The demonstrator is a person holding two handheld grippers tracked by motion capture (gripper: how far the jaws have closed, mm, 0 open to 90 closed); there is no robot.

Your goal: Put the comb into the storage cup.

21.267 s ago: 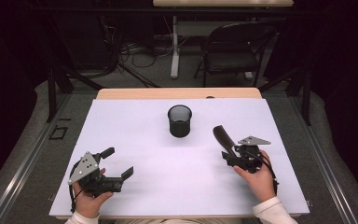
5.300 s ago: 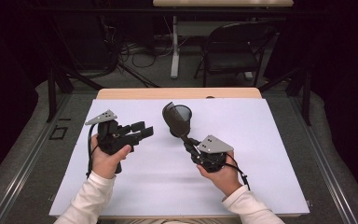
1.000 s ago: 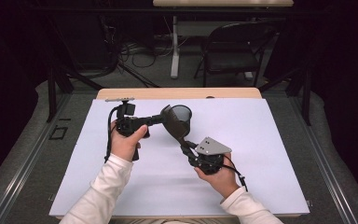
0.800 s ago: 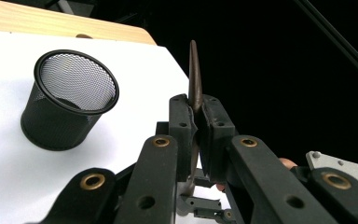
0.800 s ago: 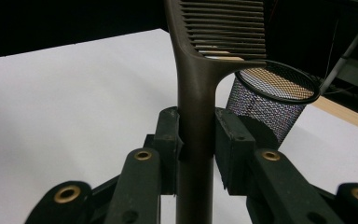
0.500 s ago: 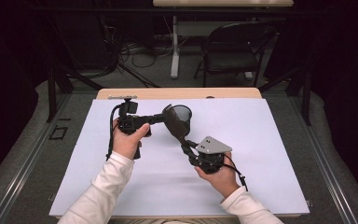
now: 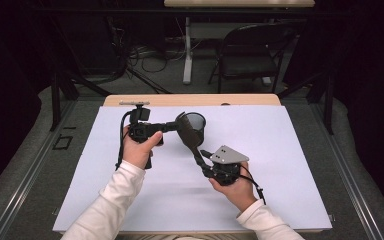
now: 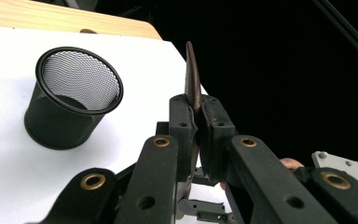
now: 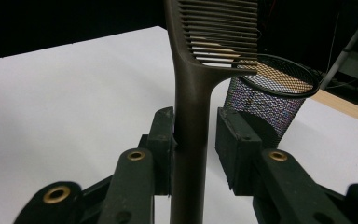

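My right gripper (image 7: 198,156) has just been easing its fingers apart, one still touching the comb (image 9: 191,116) handle, because my left gripper (image 8: 195,128) is clamped on the toothed end. Beyond, the mesh pen cup (image 7: 196,125) waits upright on the worktop (image 7: 290,165), probably the comb's destination.

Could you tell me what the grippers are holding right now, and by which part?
The left gripper clamps the comb by its toothed end; the right gripper's jaws, just opening, stand around its handle.

White sheet (image 7: 280,165) spread over the wooden table (image 7: 250,100). Beyond the table, black folding chair (image 7: 252,50) and white post (image 7: 187,55). Beyond the table's left corner, tangled cables (image 7: 140,52) on grey floor.
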